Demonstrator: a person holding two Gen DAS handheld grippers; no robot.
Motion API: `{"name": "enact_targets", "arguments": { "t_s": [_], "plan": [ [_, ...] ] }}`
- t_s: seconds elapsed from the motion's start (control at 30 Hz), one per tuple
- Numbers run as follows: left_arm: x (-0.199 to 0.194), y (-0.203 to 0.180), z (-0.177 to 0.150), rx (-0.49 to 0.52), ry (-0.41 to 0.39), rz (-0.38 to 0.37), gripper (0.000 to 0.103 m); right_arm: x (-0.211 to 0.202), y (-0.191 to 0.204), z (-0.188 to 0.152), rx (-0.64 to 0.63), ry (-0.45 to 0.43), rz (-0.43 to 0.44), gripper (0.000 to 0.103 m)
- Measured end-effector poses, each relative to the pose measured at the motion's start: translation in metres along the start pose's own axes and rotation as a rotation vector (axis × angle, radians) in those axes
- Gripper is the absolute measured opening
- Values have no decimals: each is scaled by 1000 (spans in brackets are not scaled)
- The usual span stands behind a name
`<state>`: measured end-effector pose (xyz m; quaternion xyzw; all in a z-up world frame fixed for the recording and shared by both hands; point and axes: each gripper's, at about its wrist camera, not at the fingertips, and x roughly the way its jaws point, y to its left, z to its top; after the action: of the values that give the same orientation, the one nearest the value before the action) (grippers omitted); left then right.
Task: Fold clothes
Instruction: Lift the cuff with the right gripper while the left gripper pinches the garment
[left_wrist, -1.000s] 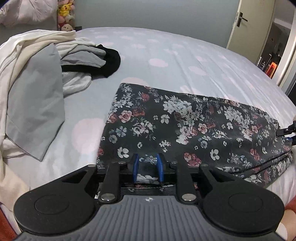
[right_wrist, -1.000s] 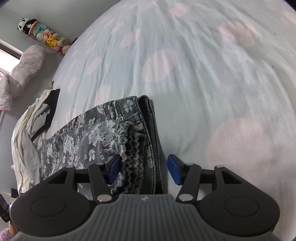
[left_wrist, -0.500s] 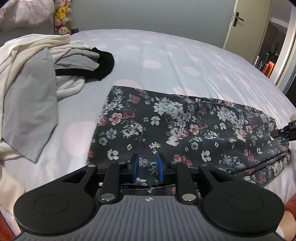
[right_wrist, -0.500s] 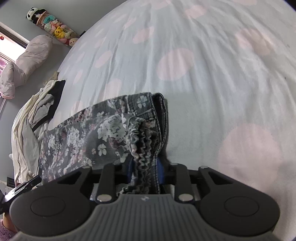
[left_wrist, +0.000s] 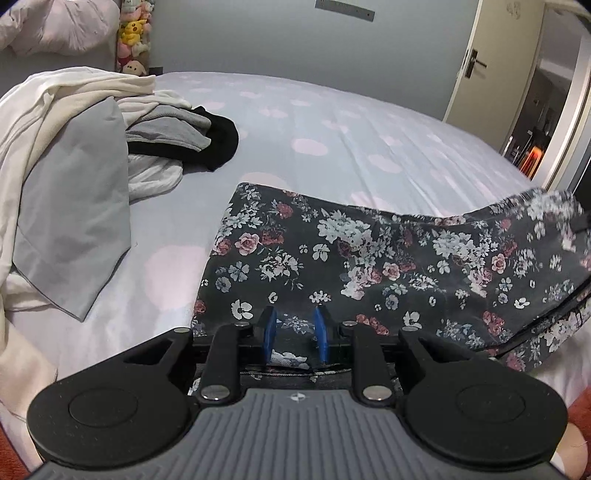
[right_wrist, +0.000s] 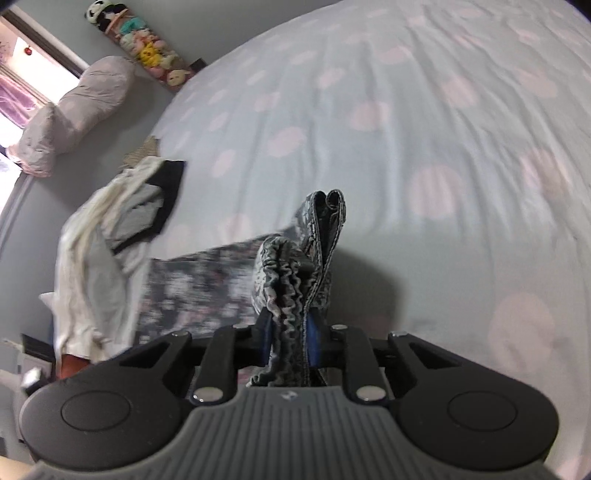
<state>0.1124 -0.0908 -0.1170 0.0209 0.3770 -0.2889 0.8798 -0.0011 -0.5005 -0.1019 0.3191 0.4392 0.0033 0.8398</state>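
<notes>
A dark floral garment (left_wrist: 369, 258) lies across the near side of the bed. My left gripper (left_wrist: 293, 332) is shut on its near edge, fabric pinched between the blue pads. Its right end is lifted off the bed in the left wrist view. My right gripper (right_wrist: 290, 336) is shut on the gathered elastic end of the floral garment (right_wrist: 291, 280), which stands up bunched between the pads; the rest trails left, blurred.
A pile of white, grey and black clothes (left_wrist: 92, 147) lies at the left of the bed (left_wrist: 351, 129); it also shows in the right wrist view (right_wrist: 122, 229). Plush toys (left_wrist: 135, 37) and a pillow stand at the wall. A door (left_wrist: 491, 70) is at the far right.
My right gripper closed on the garment's elastic end and raised it off the bed. The left gripper stayed shut on the near edge and lifted slightly.
</notes>
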Motion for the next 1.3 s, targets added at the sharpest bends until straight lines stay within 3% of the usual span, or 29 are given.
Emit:
{"name": "enact_targets", "arguments": {
  "t_s": [0.2,0.4,0.67,0.77,1.03,1.3],
  "plan": [
    [-6,12,-1,-35,-35,-22,21,0,64,15,-15,9,77,20],
    [-11,27,-2,-83,-66,-50,21,27,127,22,-54,31,127,20],
    [-11,46,-4,-140,-55,-74,21,101,191,7,-81,73,135,19],
    [-10,55,-6,-172,-43,-77,26,134,212,-4,-114,106,130,19],
    [-12,74,-8,-225,-46,-30,26,213,231,-34,-165,176,40,19],
    [-5,80,-9,-253,-13,-28,26,252,228,-52,-171,208,15,19]
  ]
}}
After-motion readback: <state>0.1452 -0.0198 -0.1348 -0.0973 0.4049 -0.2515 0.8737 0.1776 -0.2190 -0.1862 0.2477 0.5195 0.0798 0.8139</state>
